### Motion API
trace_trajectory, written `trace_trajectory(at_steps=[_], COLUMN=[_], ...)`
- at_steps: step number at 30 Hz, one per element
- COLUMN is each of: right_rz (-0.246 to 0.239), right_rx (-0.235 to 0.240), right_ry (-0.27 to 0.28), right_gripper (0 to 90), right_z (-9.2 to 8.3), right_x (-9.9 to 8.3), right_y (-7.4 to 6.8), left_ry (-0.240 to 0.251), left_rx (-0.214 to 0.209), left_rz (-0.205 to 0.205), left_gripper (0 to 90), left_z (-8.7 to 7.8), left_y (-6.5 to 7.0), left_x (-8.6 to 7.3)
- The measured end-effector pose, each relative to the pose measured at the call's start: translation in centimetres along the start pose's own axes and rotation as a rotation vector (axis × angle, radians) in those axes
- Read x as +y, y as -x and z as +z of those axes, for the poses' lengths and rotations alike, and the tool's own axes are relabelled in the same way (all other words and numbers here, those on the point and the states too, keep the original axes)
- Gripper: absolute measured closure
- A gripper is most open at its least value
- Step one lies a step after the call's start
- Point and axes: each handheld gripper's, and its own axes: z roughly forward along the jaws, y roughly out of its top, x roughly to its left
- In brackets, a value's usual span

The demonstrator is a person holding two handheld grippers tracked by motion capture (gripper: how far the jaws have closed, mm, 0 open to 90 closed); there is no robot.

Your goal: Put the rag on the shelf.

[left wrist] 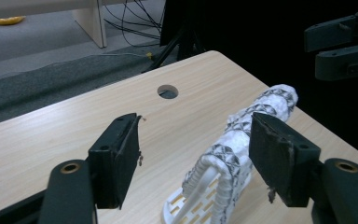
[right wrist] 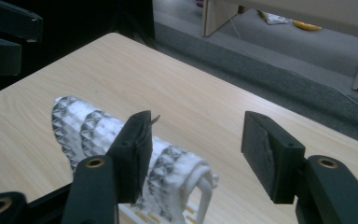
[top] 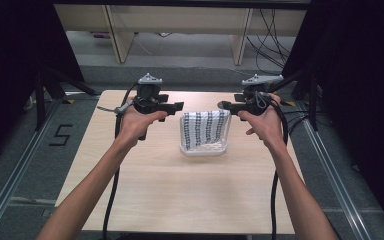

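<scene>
A white cloth (top: 206, 127) with dark, dotted stripes hangs over a small white basket (top: 204, 149). The basket sits near the middle of the tabletop (top: 180, 190), a bit toward the far side. The cloth is draped over the far rim and hangs down inside, so it looks like a little tent roof.

The left claw (top: 176, 106) is just to the left of the cloth. Its jaws stand wide apart and there is nothing between them. In the left claw view the cloth (left wrist: 247, 126) lies behind the jaw on the right side of that view, not pinched. The right claw (top: 225, 106) is just to the right of the cloth. Its jaws are wide apart too, and it holds nothing. In the right claw view the cloth (right wrist: 121, 140) lies behind the jaw on the left side of that view.

I think the cloth is soft and light. It would bend and flop when lifted, and it will not break. The bumpy weave should stop it slipping. The best spots to grab look like the two top corners, one for each claw. The basket looks like stiff, light plastic with slots in the bottom (left wrist: 186, 207), so it might slide or tip if the cloth tugs on it.
</scene>
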Motion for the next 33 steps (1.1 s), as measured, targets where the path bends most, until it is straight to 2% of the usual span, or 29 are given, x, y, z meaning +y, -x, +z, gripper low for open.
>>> trace_trajectory(at_steps=[1, 3, 6, 7, 9, 14, 15, 18, 19, 21, 23, 29, 31, 32, 33], right_rz=[-0.009, -0.002, -0.021, -0.005, -0.009, -0.006, -0.006, -0.006, -0.028, 0.004, -0.006, 0.006, 0.001, -0.017, 0.003], right_rx=[0.003, 0.003, 0.016, 0.02, 0.014, 0.023, 0.024, 0.028, 0.023, 0.026, 0.029, 0.038, 0.045, 0.05, 0.051], right_ry=[0.009, 0.005, 0.024, 0.022, 0.037, 0.034, 0.048, 0.043, 0.049, 0.041, 0.048, 0.054, 0.048, 0.05, 0.055], right_gripper=[42.4, 41.2, 37.2, 36.2, 35.2, 33.6, 33.3, 32.4, 31.7, 30.8, 30.6, 30.6, 30.6, 30.6, 30.6], right_z=[0.0, -0.2, -0.5, -0.6, -0.7, -1.0, -0.9, -1.2, -1.2, -1.3, -1.3, -1.6, -1.6, -1.5, -1.6], right_x=[-0.1, -0.2, -0.5, -0.6, -0.8, -1.1, -1.2, -1.4, -1.4, -1.7, -1.9, -3.1, -3.3, -3.5, -4.0], right_y=[-0.1, -0.3, -0.8, -1.0, -1.1, -1.5, -1.6, -1.8, -1.7, -2.1, -2.1, -2.4, -2.4, -2.3, -2.6], left_ry=[0.003, 0.0, -0.004, -0.005, -0.008, -0.013, -0.013, -0.013, -0.019, -0.009, -0.019, -0.011, -0.004, -0.007, -0.012], left_rx=[-0.014, -0.011, -0.007, -0.01, -0.01, -0.025, -0.025, -0.035, -0.039, -0.046, -0.045, -0.066, -0.071, -0.07, -0.074], left_rz=[-0.007, 0.001, 0.002, 0.002, 0.0, 0.005, 0.005, 0.017, 0.027, 0.018, 0.03, 0.02, 0.022, 0.023, 0.026], left_gripper=[31.8, 29.7, 26.5, 25.6, 22.7, 17.1, 16.7, 16.7, 16.4, 15.9, 15.9, 15.9, 15.8, 15.8, 15.9], left_z=[-0.2, -0.4, -0.9, -1.0, -1.1, -1.9, -1.9, -2.3, -2.5, -2.7, -2.9, -3.4, -3.4, -3.5, -3.6], left_y=[0.1, 0.1, 0.5, 0.5, 0.6, 1.1, 1.1, 1.4, 1.5, 1.8, 1.8, 2.5, 2.6, 2.6, 2.6], left_x=[-0.3, -0.4, -0.8, -0.9, -1.1, -1.8, -1.8, -2.3, -2.4, -2.8, -3.0, -4.4, -4.6, -4.8, -5.2])
